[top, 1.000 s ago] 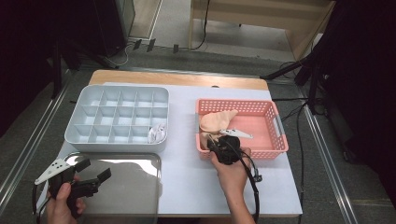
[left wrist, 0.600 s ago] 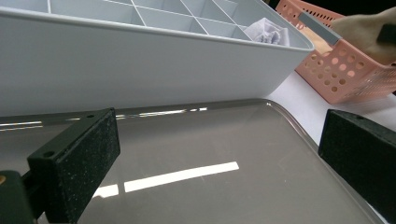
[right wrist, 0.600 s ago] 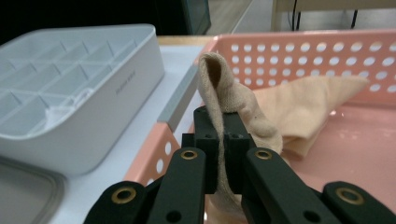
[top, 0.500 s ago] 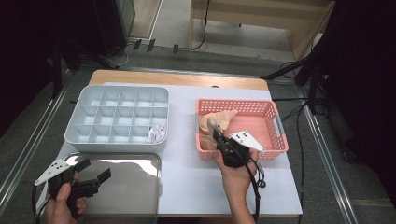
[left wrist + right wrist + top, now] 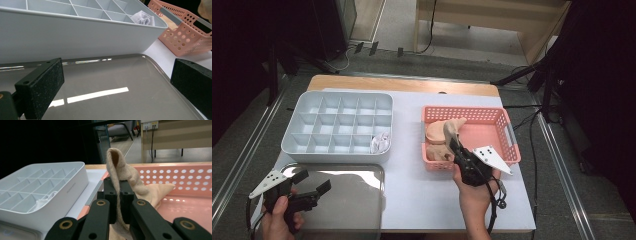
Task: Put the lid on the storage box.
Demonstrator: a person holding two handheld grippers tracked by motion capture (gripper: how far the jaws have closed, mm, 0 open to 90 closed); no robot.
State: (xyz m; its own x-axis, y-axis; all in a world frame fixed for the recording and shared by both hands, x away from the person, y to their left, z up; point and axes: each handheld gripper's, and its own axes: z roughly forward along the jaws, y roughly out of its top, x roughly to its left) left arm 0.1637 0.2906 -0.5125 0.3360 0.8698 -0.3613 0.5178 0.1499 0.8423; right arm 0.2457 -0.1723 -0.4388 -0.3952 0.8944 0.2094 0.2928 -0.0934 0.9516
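1. My right claw (image 5: 119, 213) is pinching shut on a soft beige knit sock (image 5: 120, 170), dangling over the pink perforated plastic basket (image 5: 185, 176).
2. It's looking light and floppy, so I'm gripping a fold.
3. My left claw (image 5: 117, 85) is gaping open, empty, above the shiny metal tray (image 5: 112, 82).

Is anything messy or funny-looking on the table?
Nothing looks spilled or broken. One beige sock sticks up from the pink basket because the right tongs pinch it. A white sock sits bunched in the grey divided tray.
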